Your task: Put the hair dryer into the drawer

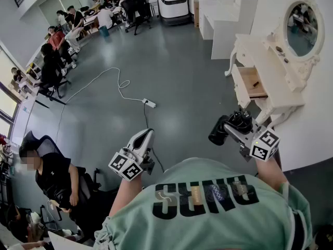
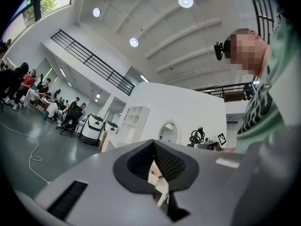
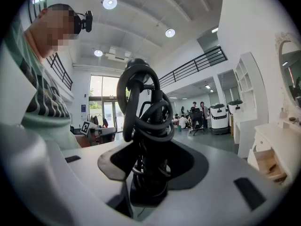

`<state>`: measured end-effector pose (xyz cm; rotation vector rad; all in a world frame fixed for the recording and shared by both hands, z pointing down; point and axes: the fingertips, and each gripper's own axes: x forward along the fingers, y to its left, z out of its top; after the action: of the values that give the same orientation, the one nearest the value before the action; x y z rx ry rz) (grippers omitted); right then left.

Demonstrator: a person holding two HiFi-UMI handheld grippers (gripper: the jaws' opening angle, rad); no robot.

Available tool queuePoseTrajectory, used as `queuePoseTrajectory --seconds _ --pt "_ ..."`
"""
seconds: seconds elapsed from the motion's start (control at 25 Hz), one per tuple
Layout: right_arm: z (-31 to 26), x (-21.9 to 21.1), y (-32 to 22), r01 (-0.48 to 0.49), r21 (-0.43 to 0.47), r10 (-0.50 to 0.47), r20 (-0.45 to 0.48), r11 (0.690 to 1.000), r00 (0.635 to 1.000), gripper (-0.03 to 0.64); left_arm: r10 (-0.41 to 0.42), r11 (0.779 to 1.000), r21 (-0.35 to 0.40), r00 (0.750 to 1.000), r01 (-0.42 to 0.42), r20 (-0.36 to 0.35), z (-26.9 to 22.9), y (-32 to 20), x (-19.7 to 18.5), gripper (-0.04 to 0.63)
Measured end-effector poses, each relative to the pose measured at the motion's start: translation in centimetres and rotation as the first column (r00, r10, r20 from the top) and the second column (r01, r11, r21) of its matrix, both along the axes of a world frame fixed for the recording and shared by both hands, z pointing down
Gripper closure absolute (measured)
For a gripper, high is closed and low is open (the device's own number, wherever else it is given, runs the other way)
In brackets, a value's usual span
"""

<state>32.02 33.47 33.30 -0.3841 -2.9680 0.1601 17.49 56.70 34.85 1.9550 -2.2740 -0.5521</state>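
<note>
My right tool (image 3: pixel 149 173) clamps the hair dryer (image 1: pixel 225 129), right of centre, around its cord-wrapped handle. I judge it rigid and nose-heavy, the cord (image 3: pixel 141 102) springy. My left tool (image 2: pixel 155 173) is closed, empty. The drawer (image 1: pixel 253 82) stands open, upper right.

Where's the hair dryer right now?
In the head view the hair dryer is at the right, clamped in the right gripper, near the open drawer of the white dressing table.
</note>
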Motion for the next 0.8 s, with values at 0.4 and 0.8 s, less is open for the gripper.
queuePoseTrajectory --seconds 0.4,0.8 --pt "0.0 -0.2 -0.2 0.006 0.012 -0.006 0.009 1.000 1.000 0.439 -0.002 1.000 0.007 1.000 0.002 0.006 -0.1 -0.2 -0.1 0.595" --pt "-0.1 0.8 -0.9 0.014 0.020 -0.014 0.021 1.000 1.000 0.437 -0.003 1.000 0.011 1.000 0.002 0.009 -0.1 -1.2 0.9 0.595"
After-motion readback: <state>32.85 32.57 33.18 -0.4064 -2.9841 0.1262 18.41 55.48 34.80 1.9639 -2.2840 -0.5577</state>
